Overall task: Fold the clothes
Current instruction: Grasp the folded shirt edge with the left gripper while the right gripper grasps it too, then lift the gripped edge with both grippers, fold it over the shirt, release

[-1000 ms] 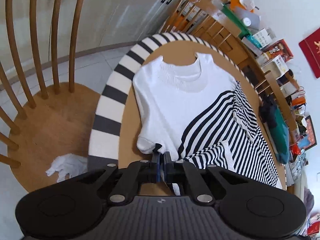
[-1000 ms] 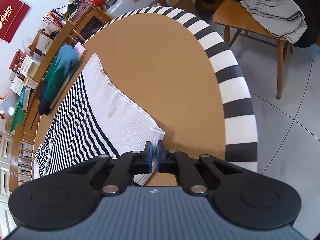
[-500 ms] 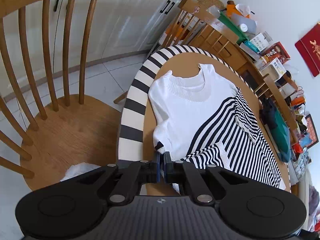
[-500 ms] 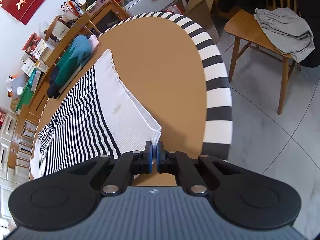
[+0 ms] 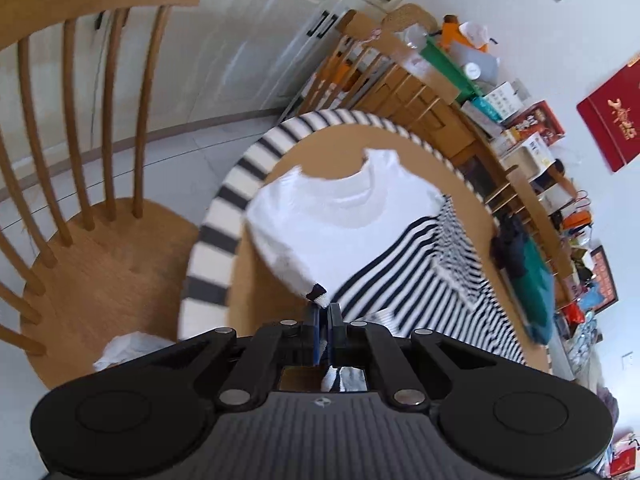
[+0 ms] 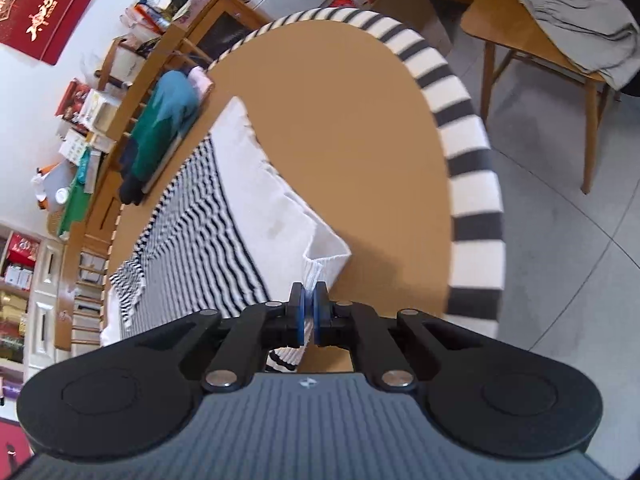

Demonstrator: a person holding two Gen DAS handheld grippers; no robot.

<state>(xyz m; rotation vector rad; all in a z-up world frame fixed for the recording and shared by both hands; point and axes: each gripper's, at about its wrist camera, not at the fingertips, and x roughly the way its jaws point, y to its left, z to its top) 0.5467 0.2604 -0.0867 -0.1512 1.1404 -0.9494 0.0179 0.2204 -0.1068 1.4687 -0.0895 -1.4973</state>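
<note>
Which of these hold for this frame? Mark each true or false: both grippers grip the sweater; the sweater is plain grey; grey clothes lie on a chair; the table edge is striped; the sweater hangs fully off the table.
1. Both the left gripper and the right gripper grip the sweater: true.
2. The sweater is plain grey: false; it is white with black stripes.
3. Grey clothes lie on a chair: true.
4. The table edge is striped: true.
5. The sweater hangs fully off the table: false; most of it lies on the tabletop.
</note>
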